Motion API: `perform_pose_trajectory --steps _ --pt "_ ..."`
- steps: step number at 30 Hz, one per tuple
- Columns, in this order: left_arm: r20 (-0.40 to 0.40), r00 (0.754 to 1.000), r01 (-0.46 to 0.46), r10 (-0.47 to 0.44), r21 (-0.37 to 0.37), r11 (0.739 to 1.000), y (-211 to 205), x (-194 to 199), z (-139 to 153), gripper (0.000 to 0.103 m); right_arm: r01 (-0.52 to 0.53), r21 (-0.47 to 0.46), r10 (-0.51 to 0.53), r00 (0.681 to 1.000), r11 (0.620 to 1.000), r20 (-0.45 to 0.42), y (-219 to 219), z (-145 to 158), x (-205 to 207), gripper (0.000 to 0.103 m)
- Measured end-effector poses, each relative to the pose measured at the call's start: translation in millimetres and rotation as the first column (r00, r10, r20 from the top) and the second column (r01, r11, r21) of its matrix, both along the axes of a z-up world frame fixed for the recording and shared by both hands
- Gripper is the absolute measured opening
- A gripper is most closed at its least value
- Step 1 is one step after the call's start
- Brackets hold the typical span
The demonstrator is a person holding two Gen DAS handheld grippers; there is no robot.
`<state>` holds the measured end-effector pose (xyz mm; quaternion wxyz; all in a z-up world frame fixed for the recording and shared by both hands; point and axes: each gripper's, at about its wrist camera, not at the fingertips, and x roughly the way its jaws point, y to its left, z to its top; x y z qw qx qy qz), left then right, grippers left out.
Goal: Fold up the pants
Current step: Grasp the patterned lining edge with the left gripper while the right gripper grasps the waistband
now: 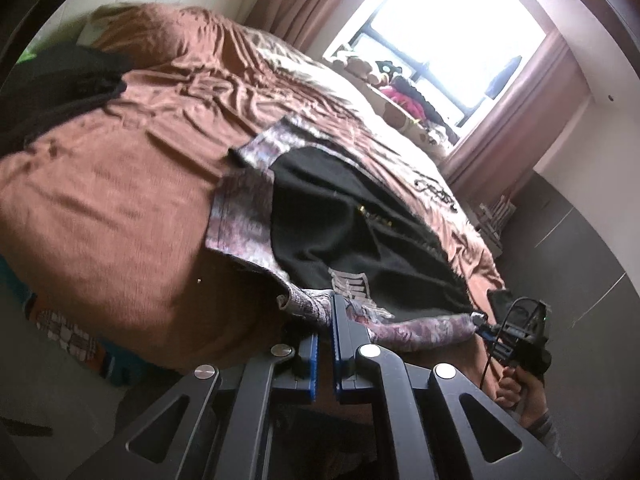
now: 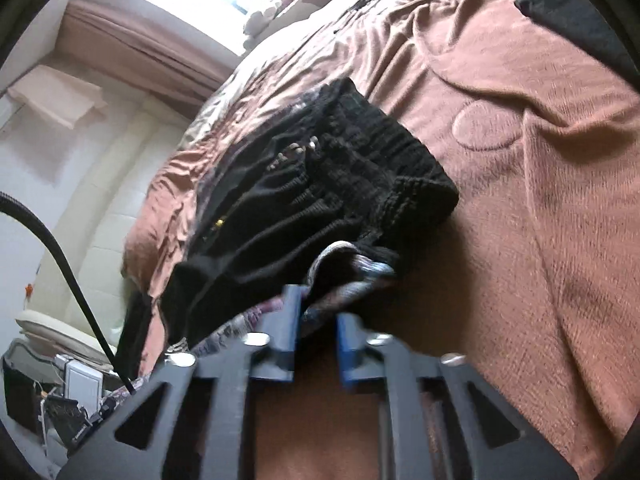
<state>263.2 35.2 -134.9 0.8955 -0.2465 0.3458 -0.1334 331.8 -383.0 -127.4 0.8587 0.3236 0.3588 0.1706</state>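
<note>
Two grippers work at the near edge of the bed [image 1: 100,184], where the pants [image 1: 340,216], black with patterned grey-pink cuffs, lie on the brown cover. The left gripper [image 1: 326,320] has its blue pads nearly together, pinching a patterned cuff. The right gripper [image 2: 318,320] stands slightly wider, the cuff against its left pad; whether it grips, I cannot tell.
</note>
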Motion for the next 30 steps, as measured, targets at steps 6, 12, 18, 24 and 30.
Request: perform_pose_trajectory --steps 6,12,18,24,30 --pt "0.057 0.998 -0.014 0.014 0.002 1.000 5 18 26 0.005 0.003 -0.006 -0.003 0.997 1.000 0.082 0 23 -1 0.003" --pt "0.094 0.995 -0.017 0.016 0.008 1.000 8 47 45 0.005 0.014 -0.008 -0.013 0.991 1.000 0.130 0 41 3 0.003" --pt "0.136 0.991 -0.022 0.019 0.021 1.000 12 80 65 0.005 0.021 -0.001 -0.020 0.986 1.000 0.165 5 58 16 0.003" --pt "0.154 0.988 -0.039 0.034 0.031 0.999 17 119 82 0.005 0.017 -0.001 -0.016 0.979 1.000 0.201 14 74 41 0.003" --pt "0.143 0.989 -0.044 0.036 0.054 0.998 20 173 89 0.005 0.028 -0.022 -0.023 0.980 0.999 0.200 26 79 80 0.003"
